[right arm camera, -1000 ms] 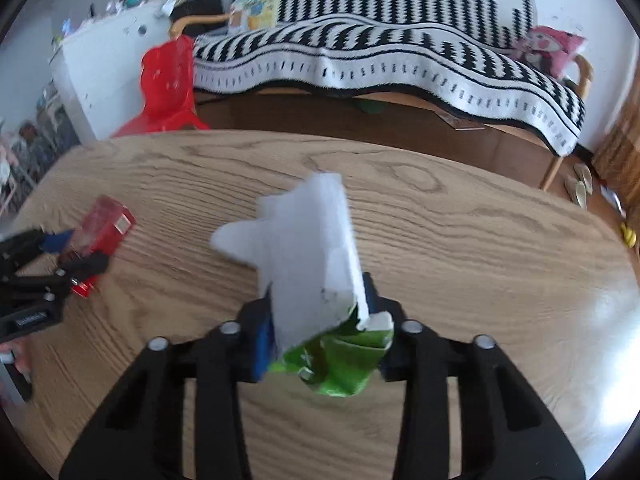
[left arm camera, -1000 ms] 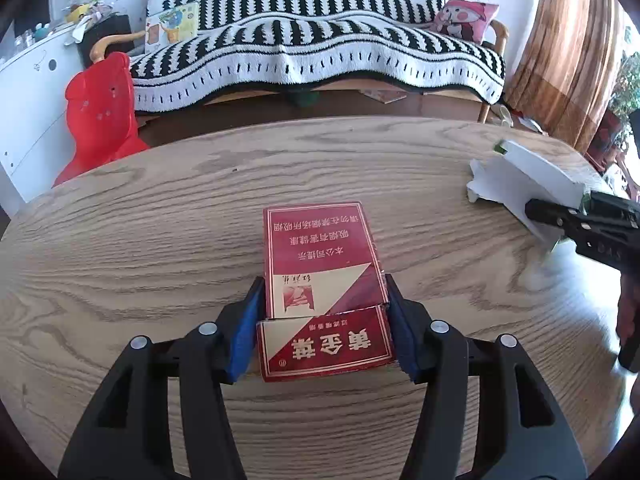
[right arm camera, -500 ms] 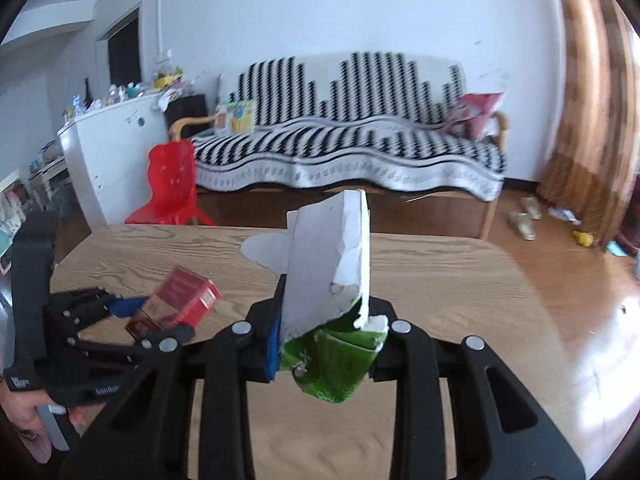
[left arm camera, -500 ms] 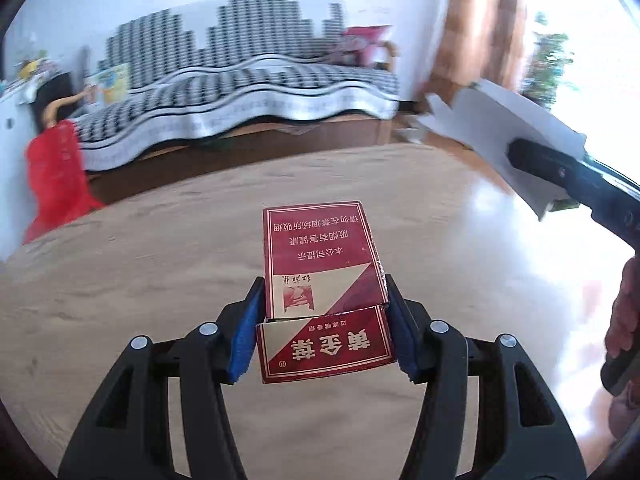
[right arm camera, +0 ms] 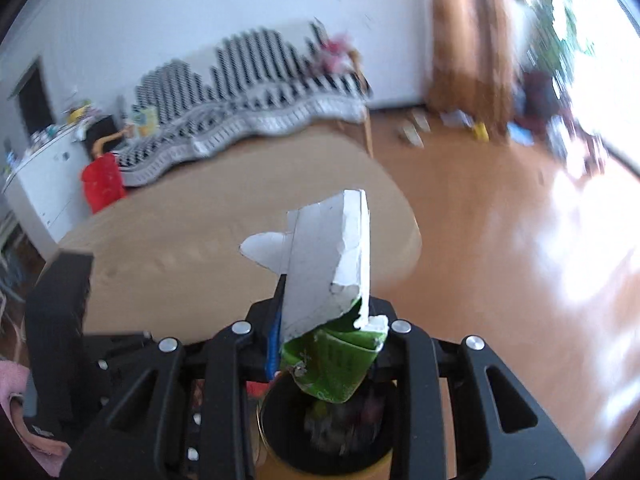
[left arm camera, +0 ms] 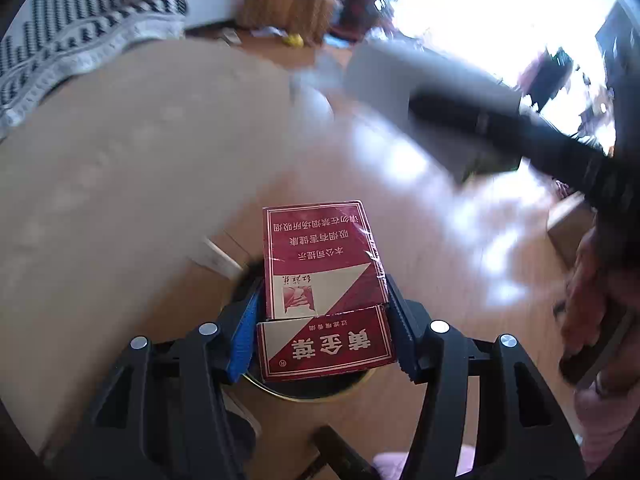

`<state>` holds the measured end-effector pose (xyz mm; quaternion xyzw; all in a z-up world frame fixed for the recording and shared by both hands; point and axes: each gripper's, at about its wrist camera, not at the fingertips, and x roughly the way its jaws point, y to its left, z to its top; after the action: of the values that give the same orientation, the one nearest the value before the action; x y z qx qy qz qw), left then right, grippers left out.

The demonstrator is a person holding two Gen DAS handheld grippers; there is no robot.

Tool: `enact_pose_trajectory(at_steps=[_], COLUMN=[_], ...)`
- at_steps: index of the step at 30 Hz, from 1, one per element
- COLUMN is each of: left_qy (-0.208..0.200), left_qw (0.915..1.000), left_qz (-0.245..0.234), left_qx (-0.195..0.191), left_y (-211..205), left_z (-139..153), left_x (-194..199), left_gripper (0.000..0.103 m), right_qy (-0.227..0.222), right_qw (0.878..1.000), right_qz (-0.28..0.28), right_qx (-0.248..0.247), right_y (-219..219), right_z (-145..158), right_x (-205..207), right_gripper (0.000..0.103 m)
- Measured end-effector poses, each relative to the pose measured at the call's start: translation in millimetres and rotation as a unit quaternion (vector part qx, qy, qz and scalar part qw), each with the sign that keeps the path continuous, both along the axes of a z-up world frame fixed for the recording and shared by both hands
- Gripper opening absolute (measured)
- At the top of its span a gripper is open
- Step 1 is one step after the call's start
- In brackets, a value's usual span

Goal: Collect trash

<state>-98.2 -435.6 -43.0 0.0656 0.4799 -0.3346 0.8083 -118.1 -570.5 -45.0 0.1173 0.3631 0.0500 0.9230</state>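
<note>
A: Locating the red cigarette pack: where is it?

B: Clamped in the left tongs, directly above the bin.

A: And the torn green-and-white carton?

B: Clamped in the right tongs, above the bin's dark opening. The worktop lies beyond the bin.

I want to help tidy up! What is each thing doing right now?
Red box: gripped by left gripper, above the bin.
Torn carton: gripped by right gripper, above the bin.
Bin: open, some trash inside.
</note>
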Motion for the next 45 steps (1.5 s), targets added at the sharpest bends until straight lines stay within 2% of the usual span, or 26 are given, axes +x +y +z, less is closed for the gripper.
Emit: enact_pose_trajectory(at_steps=[2,4,6,8,9,11,16,18,22,27,35,36,37,38,39,40,41,45], left_qy=[0.025,0.032,0.063,0.091,0.082,0.073,0.111,0.097,0.098,0.085,0.087,0.082,0.072,0.065,0.057,0.032,0.022,0.009], left_qw=[0.9996,0.9985,0.9962,0.9946,0.9953,0.9955,0.9925,0.9937,0.9936,0.9949,0.9952,0.9957,0.9964,0.9967,0.9971,0.9984,0.9988,0.9989], left_qz=[-0.008,-0.014,-0.014,-0.011,-0.016,-0.022,-0.018,-0.025,-0.022,-0.017,-0.014,-0.015,-0.017,-0.019,-0.019,-0.015,-0.014,-0.023], left_qx=[0.015,0.041,0.059,0.049,0.049,0.056,0.048,0.051,0.052,0.052,0.041,0.041,0.043,0.046,0.047,0.044,0.042,0.040], left_y=[-11.6,-18.6,-20.3,-20.8,-22.8,-25.3,-24.6,-33.5,-32.4,-29.2,-18.1,-17.4,-18.0,-18.5,-18.7,-18.5,-19.0,-18.7], left_z=[-31.3,-62.5,-90.7,-97.3,-95.2,-95.9,-108.1,-106.9,-109.5,-103.9,-99.1,-97.9,-96.9,-96.6,-96.4,-91.7,-88.6,-79.9], left_x=[-1.8,-2.8,0.4,5.2,6.2,5.7,11.8,1.5,1.1,-0.3,-3.6,-5.1,-7.7,-9.6,-10.8,-13.9,-15.3,-15.7], left_gripper=[0.056,0.056,0.056,0.056,0.056,0.056,0.056,0.056,0.056,0.056,0.057,0.057,0.063,0.082,0.092,0.097,0.097,0.097], right_qy=[0.043,0.081,0.102,0.117,0.125,0.132,0.143,0.144,0.143,0.141,0.140,0.138,0.138,0.136,0.124,0.123,0.124,0.111], right_qw=[0.998,0.995,0.992,0.990,0.989,0.987,0.986,0.985,0.986,0.986,0.987,0.987,0.986,0.986,0.988,0.988,0.988,0.988], right_qz=[-0.012,-0.017,-0.022,-0.026,-0.029,-0.035,-0.036,-0.035,-0.035,-0.032,-0.039,-0.040,-0.041,-0.046,-0.054,-0.061,-0.069,-0.105], right_qx=[0.038,0.055,0.070,0.071,0.072,0.079,0.078,0.082,0.083,0.081,0.069,0.077,0.084,0.086,0.077,0.066,0.055,0.032], right_y=[-10.7,-12.5,-13.1,-13.8,-16.6,-17.5,-12.0,-15.9,-12.0,-12.1,-11.0,-12.3,-13.6,-15.4,-17.2,-18.4,-20.4,-32.9], right_z=[-43.8,-82.3,-104.2,-117.3,-122.9,-127.3,-127.8,-129.7,-128.3,-127.8,-121.5,-119.9,-118.2,-115.7,-108.9,-104.8,-100.4,-80.3], right_x=[-9.6,-16.8,-19.2,-18.0,-17.1,-15.2,-3.1,4.1,12.2,7.7,3.1,3.0,3.8,3.9,1.5,1.4,1.4,-4.0], right_gripper=[0.031,0.031,0.030,0.031,0.031,0.031,0.031,0.031,0.031,0.031,0.032,0.038,0.063,0.082,0.095,0.096,0.096,0.096])
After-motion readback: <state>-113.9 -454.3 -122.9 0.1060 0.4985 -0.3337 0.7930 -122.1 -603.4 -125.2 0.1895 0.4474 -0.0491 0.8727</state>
